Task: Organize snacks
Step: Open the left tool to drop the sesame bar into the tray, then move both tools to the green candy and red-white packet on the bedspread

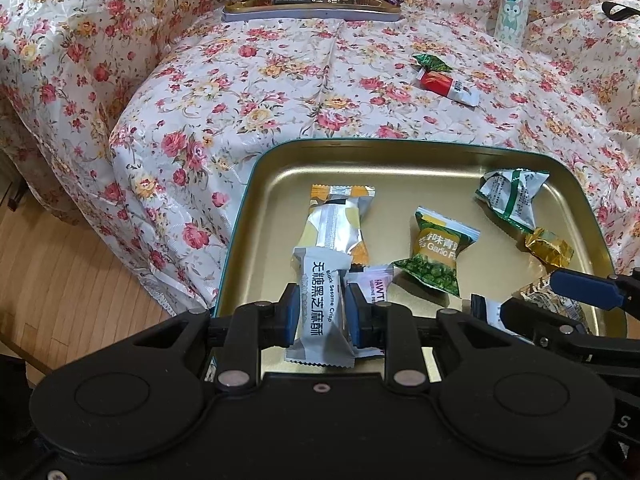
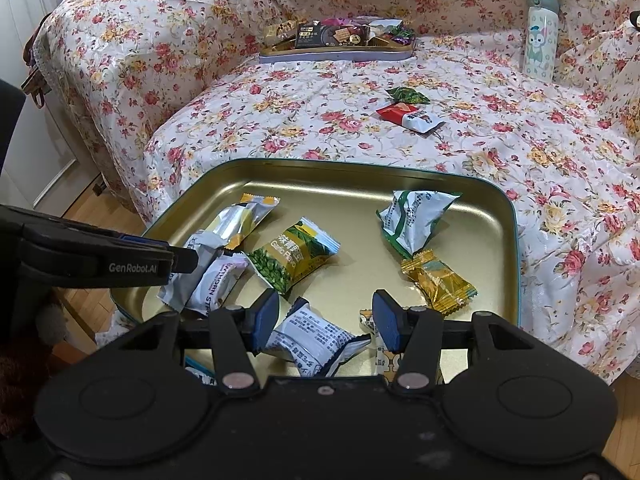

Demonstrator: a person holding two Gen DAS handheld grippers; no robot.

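Note:
A gold tin tray with a teal rim lies on the flowered couch and holds several wrapped snacks. My left gripper is shut on a grey black sesame crisp packet above the tray's near left part. My right gripper is open over the tray's near edge, with a white packet lying between its fingers. A green garlic pea packet lies mid-tray. A red and white packet and a green candy lie on the couch beyond.
A second tin full of snacks stands at the back of the couch. A pale bottle stands at the back right. Wooden floor lies left of the couch.

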